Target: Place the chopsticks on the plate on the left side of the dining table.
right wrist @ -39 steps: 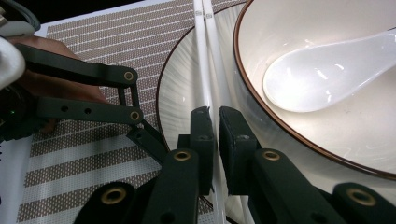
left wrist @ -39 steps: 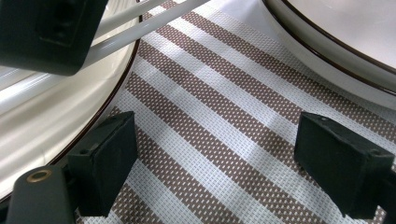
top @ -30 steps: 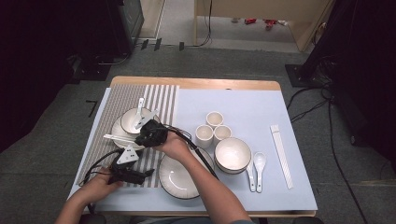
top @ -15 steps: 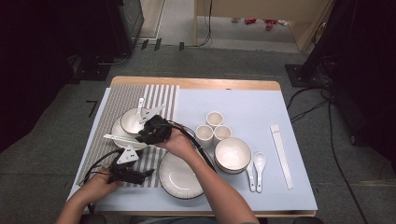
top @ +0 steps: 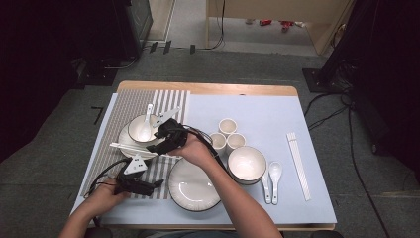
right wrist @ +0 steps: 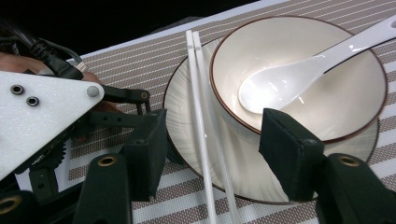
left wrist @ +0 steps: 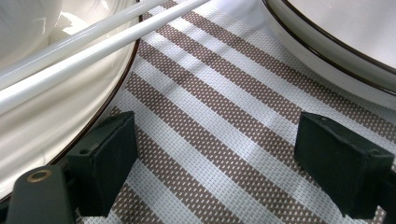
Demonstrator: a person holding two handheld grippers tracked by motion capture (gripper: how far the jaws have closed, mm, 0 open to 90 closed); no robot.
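A pair of white chopsticks (top: 128,147) (right wrist: 201,116) lies across the rim of a ribbed plate (top: 125,141) (right wrist: 187,116). On that plate stands a bowl (top: 137,130) (right wrist: 327,93) with a white spoon (top: 146,124) (right wrist: 289,79) in it. My right gripper (top: 157,140) (right wrist: 219,154) hovers just above the plate. Its jaws have just been opening, and the chopsticks lie loose between them, untouched by the pads. My left gripper (top: 151,183) (left wrist: 215,163) rests low over the striped mat (left wrist: 210,116), open and empty.
A large empty plate (top: 193,184) sits at the front centre. To its right are a bowl (top: 246,162) and two spoons (top: 275,173). Three small cups (top: 227,126) stand behind them. Another pair of chopsticks (top: 298,166) lies at the far right on the blue mat (top: 267,114).
My right gripper has lifted slightly from the plate and its jaws have spread apart. The chopsticks stay on the plate. The left gripper has not moved.
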